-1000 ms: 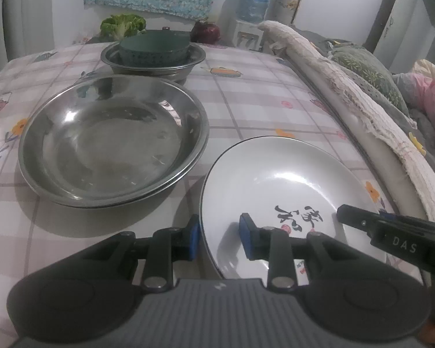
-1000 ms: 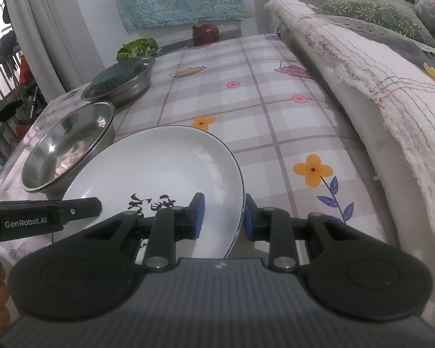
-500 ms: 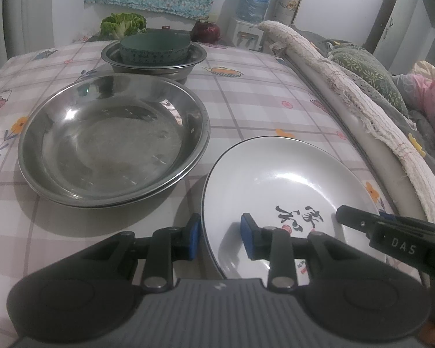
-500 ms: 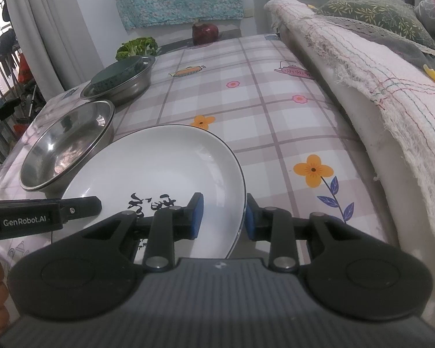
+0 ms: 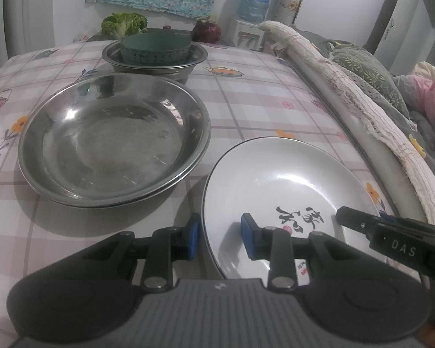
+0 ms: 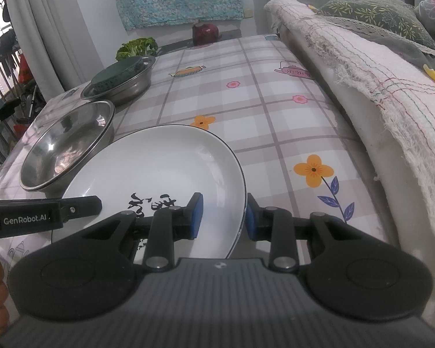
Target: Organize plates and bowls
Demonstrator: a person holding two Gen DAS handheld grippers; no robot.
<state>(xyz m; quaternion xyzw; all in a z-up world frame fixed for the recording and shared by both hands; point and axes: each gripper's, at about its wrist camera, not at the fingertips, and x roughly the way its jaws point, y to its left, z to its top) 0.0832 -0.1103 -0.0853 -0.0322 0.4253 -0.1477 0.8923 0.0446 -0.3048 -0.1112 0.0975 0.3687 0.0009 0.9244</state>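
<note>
White plate (image 5: 281, 185) with black brush characters lies flat on the checked tablecloth (image 5: 246, 98) of the table, its rim caught between the fingers of both grippers. Left gripper (image 5: 221, 239) straddles the plate's near left edge: one blue pad sits outside the rim, the other inside over the plate's face, jaws slightly parted with a gap showing, so no firm pinch is visible. Right gripper (image 6: 221, 216) straddles the near right edge the same way, narrowly open, one pad over the plate and one outside it. Ahead and to the left of the left gripper stands a large steel basin (image 5: 113, 142), just beside the plate. Farther ahead a smaller steel bowl (image 5: 155, 61) holds a dark green bowl (image 5: 155, 47). Beyond them sit a leafy green vegetable (image 5: 124, 24) and a red cabbage (image 5: 207, 30).
</note>
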